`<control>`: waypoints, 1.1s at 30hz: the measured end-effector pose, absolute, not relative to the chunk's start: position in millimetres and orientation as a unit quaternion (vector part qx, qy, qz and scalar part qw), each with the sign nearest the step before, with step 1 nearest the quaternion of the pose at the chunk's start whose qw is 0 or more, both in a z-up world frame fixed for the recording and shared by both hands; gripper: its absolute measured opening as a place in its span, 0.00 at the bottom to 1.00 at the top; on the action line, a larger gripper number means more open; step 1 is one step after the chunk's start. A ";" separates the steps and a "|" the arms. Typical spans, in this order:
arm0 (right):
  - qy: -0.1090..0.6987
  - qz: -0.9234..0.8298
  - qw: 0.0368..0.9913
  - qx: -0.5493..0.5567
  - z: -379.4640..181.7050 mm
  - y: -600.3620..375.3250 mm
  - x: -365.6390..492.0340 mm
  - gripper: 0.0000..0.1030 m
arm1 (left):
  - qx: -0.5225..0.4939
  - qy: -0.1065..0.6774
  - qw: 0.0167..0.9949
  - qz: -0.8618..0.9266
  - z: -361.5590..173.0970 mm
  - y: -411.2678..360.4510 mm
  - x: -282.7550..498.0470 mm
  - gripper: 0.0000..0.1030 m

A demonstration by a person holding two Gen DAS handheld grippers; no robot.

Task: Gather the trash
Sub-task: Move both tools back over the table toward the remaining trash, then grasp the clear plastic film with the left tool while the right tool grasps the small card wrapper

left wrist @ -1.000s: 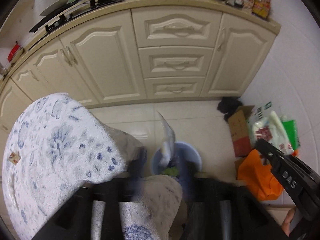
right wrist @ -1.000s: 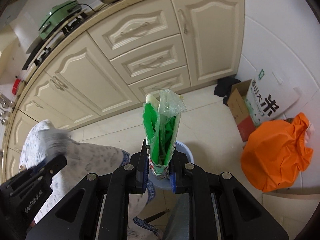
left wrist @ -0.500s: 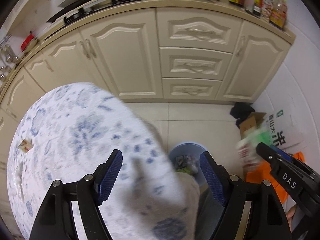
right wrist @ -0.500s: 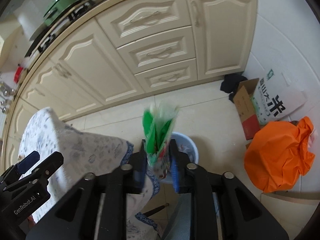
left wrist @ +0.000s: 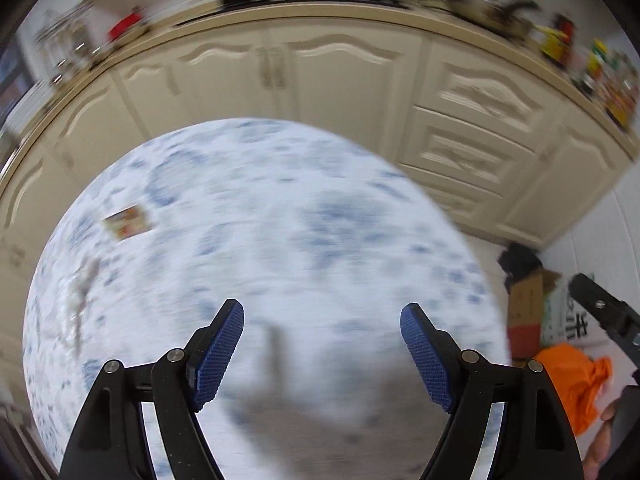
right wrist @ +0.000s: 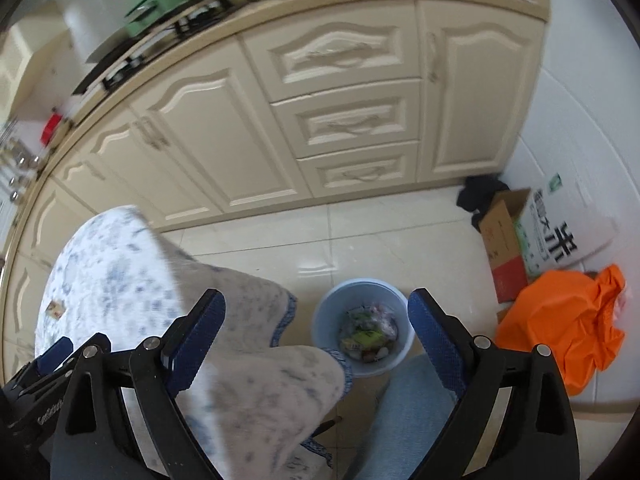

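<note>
My left gripper (left wrist: 322, 312) hangs open and empty over the round table (left wrist: 260, 220) with its blue-floral cloth; the view is blurred. A small orange-brown wrapper (left wrist: 128, 222) lies on the cloth at the far left, and a pale blurred scrap (left wrist: 80, 292) lies nearer the left edge. My right gripper (right wrist: 316, 298) is above the floor with its jaws opening and nothing between them. Below it stands a light-blue bin (right wrist: 324, 320) holding wrappers (right wrist: 366, 334). The same wrapper (right wrist: 55, 309) shows on the table (right wrist: 120, 272).
Cream kitchen cabinets (right wrist: 340, 120) run along the back. An orange bag (right wrist: 560, 320), a cardboard box (right wrist: 504, 240) and a white printed sack (right wrist: 560, 232) crowd the right corner. A person's jeans-clad leg (right wrist: 408, 420) is beside the bin.
The right gripper opened and the green wrapper it held is gone from its jaws; the bin now shows below. The left gripper swung left from the bin to over the table.
</note>
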State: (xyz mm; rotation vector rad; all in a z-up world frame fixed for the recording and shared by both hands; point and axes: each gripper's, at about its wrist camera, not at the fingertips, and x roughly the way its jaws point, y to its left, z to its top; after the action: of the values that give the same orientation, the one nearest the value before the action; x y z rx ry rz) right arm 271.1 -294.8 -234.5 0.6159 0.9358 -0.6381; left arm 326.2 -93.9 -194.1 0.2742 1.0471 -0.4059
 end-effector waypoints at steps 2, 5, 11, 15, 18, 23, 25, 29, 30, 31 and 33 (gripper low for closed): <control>0.438 -0.284 0.806 0.277 -230.1 -283.6 287.1 0.92 | 0.115 0.493 0.846 -0.168 -189.0 -67.0 335.9 0.75; 0.448 -0.251 0.816 0.264 -226.5 -260.8 318.9 0.92 | 0.097 0.489 0.856 -0.133 -180.2 -30.6 348.5 0.75; 0.469 -0.179 0.835 0.224 -220.8 -200.1 379.5 0.92 | 0.086 0.464 0.880 -0.057 -164.1 48.2 366.0 0.91; 0.481 -0.138 0.843 0.196 -220.2 -154.6 419.0 0.92 | 0.068 0.476 0.877 -0.021 -172.3 92.6 378.5 0.91; 0.491 -0.109 0.846 0.178 -223.6 -121.6 446.5 0.92 | 0.056 0.496 0.866 -0.014 -186.3 114.0 390.5 0.91; 0.505 -0.088 0.846 0.146 -236.0 -79.2 483.2 0.92 | 0.028 0.507 0.861 -0.030 -209.0 129.4 409.3 0.90; 0.511 -0.088 0.844 0.135 -242.0 -69.2 495.0 0.92 | 0.020 0.516 0.854 -0.062 -223.5 129.7 415.9 0.74; 0.507 -0.086 0.850 0.112 -252.3 -54.5 514.3 0.92 | 0.023 0.483 0.870 -0.095 -228.0 132.7 422.3 0.23; 0.508 -0.083 0.851 0.105 -254.4 -50.9 518.8 0.92 | 0.014 0.488 0.867 -0.095 -227.9 135.7 425.3 0.22; 0.510 -0.079 0.851 0.097 -257.0 -47.3 522.6 0.92 | 0.001 0.487 0.868 -0.096 -228.9 139.9 428.3 0.21; 0.507 -0.065 0.856 0.077 -261.8 -39.3 529.9 0.92 | -0.018 0.487 0.868 -0.096 -231.3 147.7 433.1 0.20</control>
State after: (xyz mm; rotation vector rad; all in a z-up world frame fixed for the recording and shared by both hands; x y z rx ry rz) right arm 529.9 -39.3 -261.8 0.1625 1.0658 -0.1373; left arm 433.1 147.7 -231.3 -0.0373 1.0202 -0.2019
